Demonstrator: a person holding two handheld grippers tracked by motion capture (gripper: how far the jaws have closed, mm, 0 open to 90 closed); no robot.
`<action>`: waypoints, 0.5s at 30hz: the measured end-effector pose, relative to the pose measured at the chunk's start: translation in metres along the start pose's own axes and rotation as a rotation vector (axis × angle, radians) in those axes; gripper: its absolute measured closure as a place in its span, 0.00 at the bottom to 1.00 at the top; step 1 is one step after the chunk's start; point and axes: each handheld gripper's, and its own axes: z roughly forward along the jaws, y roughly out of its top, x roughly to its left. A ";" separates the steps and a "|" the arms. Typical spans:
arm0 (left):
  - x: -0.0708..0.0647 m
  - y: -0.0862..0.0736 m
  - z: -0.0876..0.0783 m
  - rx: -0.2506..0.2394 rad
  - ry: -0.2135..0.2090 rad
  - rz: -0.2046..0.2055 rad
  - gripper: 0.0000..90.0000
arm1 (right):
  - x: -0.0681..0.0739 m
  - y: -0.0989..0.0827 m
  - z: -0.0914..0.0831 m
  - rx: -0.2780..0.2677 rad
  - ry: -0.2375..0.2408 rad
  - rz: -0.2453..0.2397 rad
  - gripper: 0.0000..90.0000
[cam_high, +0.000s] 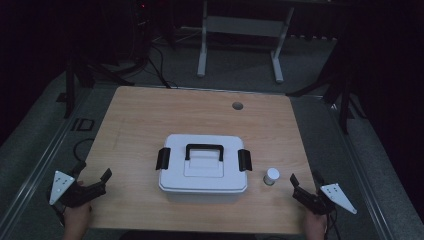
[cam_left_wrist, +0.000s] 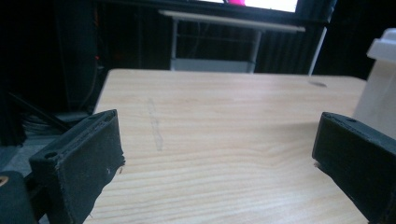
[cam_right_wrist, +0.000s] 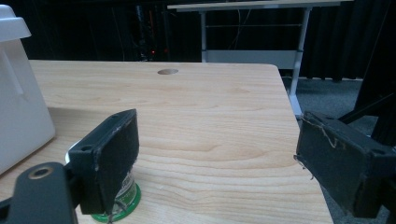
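- Nearest the person, the left gripper (cam_high: 95, 184) rests at the table's (cam_high: 140, 115) near left corner. Its jaws stand wide apart with nothing but bare wood between them, as the left gripper view shows.
- The right gripper (cam_high: 296, 187) sits at the near right edge, jaws likewise spread and holding nothing.
- Just ahead of the right gripper and a little inward stands a small bottle (cam_high: 271, 176), upright, with a white cap. In the right gripper view it is partly hidden behind the left jaw, where a green base and a label show (cam_right_wrist: 125, 196). It stands close beside the box but apart from it.
- The bottle looks light and rigid, probably plastic, with smooth round sides that could slip or tip. I would close the jaws across its body below the cap, squarely and low enough that it does not topple. What it contains cannot be told.
- At mid-table sits the white box (cam_high: 202, 165), lid on, with a black handle (cam_high: 204, 150) lying flat on top and a black latch at each end, left (cam_high: 163, 158) and right (cam_high: 244, 160). Both latches appear closed, so its contents are hidden.
- The box looks like stiff moulded plastic and is too wide for one jaw span. The handle or a latch is the place to take hold.
- Farther off, a round cable hole (cam_high: 237, 106) pierces the table near its far edge.
- Beyond, a grey desk frame (cam_high: 240, 30) stands in the dark room.
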 end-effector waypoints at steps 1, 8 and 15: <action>0.000 0.000 0.002 0.024 -0.021 0.006 0.01 | 0.000 0.000 0.000 0.000 0.000 -0.001 0.14; 0.004 0.000 0.001 0.141 -0.198 0.068 0.01 | -0.001 0.000 -0.001 -0.003 -0.005 0.011 0.14; 0.014 0.009 -0.001 0.308 -0.350 0.160 0.01 | 0.000 0.000 0.001 0.006 -0.006 -0.004 0.14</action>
